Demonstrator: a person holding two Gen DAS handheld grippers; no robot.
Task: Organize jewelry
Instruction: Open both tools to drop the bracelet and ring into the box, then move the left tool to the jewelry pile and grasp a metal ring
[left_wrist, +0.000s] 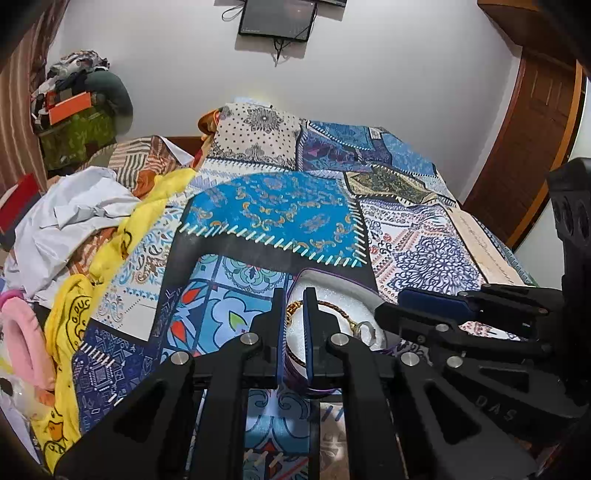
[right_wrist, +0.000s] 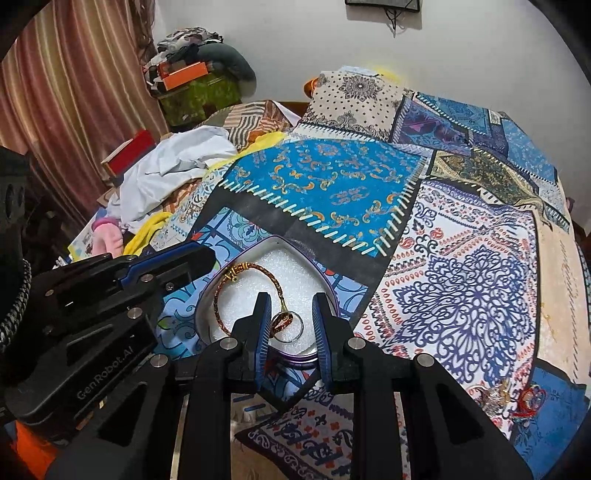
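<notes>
Your right gripper (right_wrist: 290, 325) hangs over the near end of the heart-shaped tin (right_wrist: 334, 295), fingers spread apart w/ nothing between them; two rings (right_wrist: 288, 323) lie on the white foam just below the gap. Left finger pad covers part of the darker ring, so you can't tell whether the rings overlap or only touch. Your left gripper (left_wrist: 294, 332) has fingers drawn close, a narrow slit left, straddling the tin's left rim (left_wrist: 325, 275); whether it's pinching the rim or the bracelet (left_wrist: 291, 310) can't be made out, since the pads block that spot.

Bracelet, a braided red-gold loop, lies flat along the tin's left side, clasp bit toward the far end. Tin's point faces away from you and its long axis runs near-to-far on the patchwork bedspread (right_wrist: 461, 277). Both tools reach in low from the near edge, left one angled in from the left. More jewelry (right_wrist: 517, 402) sits on the bedspread well to the right, too blurred to sort out.
</notes>
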